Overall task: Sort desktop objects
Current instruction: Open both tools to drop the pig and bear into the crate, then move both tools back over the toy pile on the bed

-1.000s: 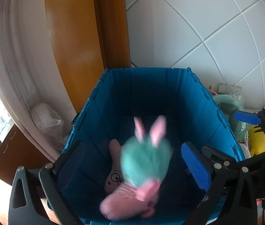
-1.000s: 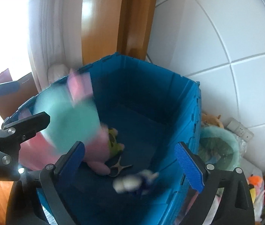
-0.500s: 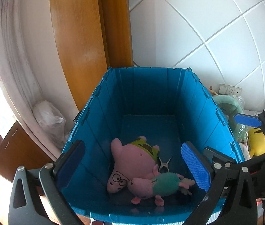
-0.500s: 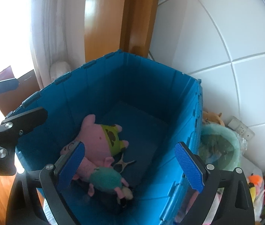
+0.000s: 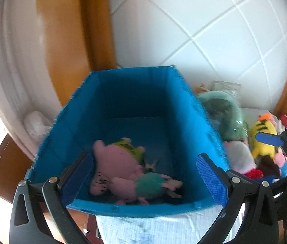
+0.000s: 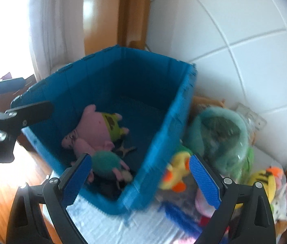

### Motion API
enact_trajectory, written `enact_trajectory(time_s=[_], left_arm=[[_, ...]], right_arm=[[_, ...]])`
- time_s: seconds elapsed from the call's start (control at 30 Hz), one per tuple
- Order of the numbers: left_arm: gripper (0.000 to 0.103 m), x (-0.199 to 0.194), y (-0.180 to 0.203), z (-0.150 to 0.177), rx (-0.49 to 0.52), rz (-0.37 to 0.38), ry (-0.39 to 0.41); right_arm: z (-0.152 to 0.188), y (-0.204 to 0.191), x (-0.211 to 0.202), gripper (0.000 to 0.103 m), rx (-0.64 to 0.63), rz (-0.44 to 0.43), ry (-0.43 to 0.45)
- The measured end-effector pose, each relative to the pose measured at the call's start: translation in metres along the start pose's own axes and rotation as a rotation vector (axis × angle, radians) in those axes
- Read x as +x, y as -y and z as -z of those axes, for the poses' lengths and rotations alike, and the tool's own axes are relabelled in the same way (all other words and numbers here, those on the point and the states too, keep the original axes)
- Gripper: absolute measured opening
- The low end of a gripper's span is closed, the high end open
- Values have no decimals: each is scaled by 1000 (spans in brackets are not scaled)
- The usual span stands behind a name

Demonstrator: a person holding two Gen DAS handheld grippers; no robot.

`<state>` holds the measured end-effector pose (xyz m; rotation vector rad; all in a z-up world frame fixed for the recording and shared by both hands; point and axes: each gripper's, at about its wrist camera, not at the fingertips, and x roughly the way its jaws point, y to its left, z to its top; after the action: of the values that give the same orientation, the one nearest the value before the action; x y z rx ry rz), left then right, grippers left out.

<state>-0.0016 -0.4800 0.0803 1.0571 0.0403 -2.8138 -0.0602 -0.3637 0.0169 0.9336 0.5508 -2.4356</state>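
Pulling back from blue bin point(image 5: 131, 93), both tongs empty, plushies point(image 5: 123, 162) settled inside

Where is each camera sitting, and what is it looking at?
Left wrist: on the left gripper, looking down into the blue bin from its near end; its own open jaws show, with the right gripper at the right edge.
Right wrist: on the right gripper, facing the blue bin's near right corner and the toy pile beside it; its own open jaws show, with the left gripper at the left edge.
Shared: the bin, the pink star plush, the yellow striped plush.
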Motion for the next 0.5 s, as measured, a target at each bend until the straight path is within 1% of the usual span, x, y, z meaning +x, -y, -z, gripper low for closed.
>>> enact_trajectory(time_s=[0.13,0.23,0.37,0.5], left_arm=[[103,-6,61,8,51,35,-4],[103,-6,118,17,79,64,-32],[103,4,198,42,121,110,-95],[103,24,253,67,109,143,-168]], right_arm=[[55,50,-26,97,59,24,1],[106,103,-43,97,111,52,-33],[182,185,-69,97,186,96,-97],[237,245,-91,97,228,116,-129]])
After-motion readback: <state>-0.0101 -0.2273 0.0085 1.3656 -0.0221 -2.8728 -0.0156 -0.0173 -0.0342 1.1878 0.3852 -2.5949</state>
